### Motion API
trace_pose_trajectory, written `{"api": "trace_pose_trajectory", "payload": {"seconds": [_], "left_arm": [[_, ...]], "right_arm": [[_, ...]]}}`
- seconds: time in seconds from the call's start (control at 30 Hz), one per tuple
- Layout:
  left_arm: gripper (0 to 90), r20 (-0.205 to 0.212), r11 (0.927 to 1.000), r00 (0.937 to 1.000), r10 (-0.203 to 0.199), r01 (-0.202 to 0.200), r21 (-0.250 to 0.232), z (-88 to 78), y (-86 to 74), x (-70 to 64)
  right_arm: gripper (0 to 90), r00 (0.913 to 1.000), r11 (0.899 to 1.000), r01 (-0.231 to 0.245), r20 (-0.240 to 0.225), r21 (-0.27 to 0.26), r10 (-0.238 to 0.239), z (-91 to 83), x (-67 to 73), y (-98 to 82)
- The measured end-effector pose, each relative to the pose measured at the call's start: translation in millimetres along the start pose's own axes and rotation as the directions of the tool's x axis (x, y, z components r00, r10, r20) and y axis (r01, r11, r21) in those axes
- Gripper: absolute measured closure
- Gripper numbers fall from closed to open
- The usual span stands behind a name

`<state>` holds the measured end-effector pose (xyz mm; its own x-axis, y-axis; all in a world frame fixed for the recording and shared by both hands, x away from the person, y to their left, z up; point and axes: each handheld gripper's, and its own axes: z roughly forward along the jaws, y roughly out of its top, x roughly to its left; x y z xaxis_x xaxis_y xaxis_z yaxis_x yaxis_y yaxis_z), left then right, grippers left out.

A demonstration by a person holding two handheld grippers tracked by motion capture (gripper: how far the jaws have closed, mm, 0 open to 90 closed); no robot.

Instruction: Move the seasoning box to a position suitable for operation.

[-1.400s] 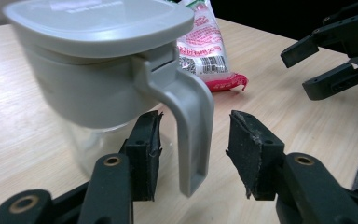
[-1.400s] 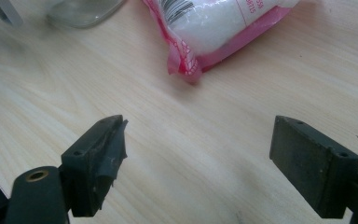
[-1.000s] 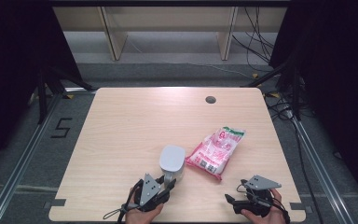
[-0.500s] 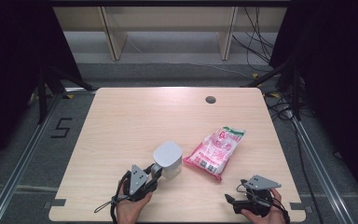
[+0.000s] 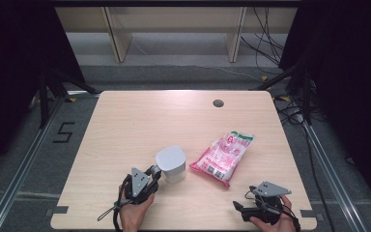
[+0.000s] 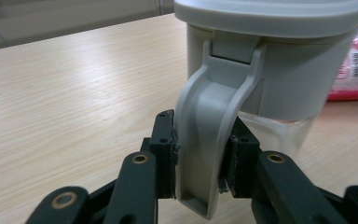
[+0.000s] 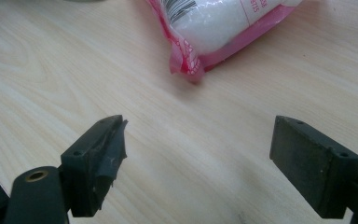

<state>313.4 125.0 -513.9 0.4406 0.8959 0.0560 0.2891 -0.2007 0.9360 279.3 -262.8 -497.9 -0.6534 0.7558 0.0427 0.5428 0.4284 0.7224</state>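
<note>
A clear jug with a grey lid (image 5: 171, 163) stands on the wooden table (image 5: 135, 121), near its front edge. My left gripper (image 5: 156, 173) is shut on the jug's grey handle (image 6: 205, 116). In the left gripper view both pads press the handle's sides, and the jaws have just been closing on it. A pink and white bag (image 5: 225, 155) lies flat to the right of the jug, apart from it. My right gripper (image 5: 237, 209) rests low at the front right, open, with bare table between its jaws (image 7: 198, 154). The bag's corner (image 7: 214, 28) lies ahead of it.
A dark round hole (image 5: 218, 103) sits in the table near the far edge. Shelving and cables lie on the floor beyond the table. A metal rail runs along each side of it.
My left hand has swung to the left around the jug, and the jug has shifted slightly left with it. The right hand and the bag have stayed put.
</note>
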Motion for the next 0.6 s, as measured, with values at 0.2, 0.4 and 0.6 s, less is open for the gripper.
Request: {"api": "trace_pose_trajectory", "payload": {"seconds": [0.2, 0.4, 0.6], "left_arm": [[69.9, 0.052, 0.9999, 0.9987, 0.0, 0.001, -0.014, 7.9, 1.5, 8.2], [70.1, 0.127, 0.9994, 0.9916, 0.025, -0.022, -0.027, 13.6, 2.5, 9.8], [70.0, 0.189, 0.9947, 0.9772, 0.097, -0.088, -0.053, 15.9, 4.2, 7.6]], "right_arm": [[18.9, 0.9994, 1.0, -0.028, 0.022, -0.013, 0.028, -0.4, 1.9, -0.5], [18.9, 0.9996, 0.999, -0.03, -0.002, -0.013, 0.03, 0.8, 0.9, -0.6], [18.8, 0.9998, 1.0, -0.018, -0.007, 0.0, 0.018, 0.9, 0.5, -0.4]]}}
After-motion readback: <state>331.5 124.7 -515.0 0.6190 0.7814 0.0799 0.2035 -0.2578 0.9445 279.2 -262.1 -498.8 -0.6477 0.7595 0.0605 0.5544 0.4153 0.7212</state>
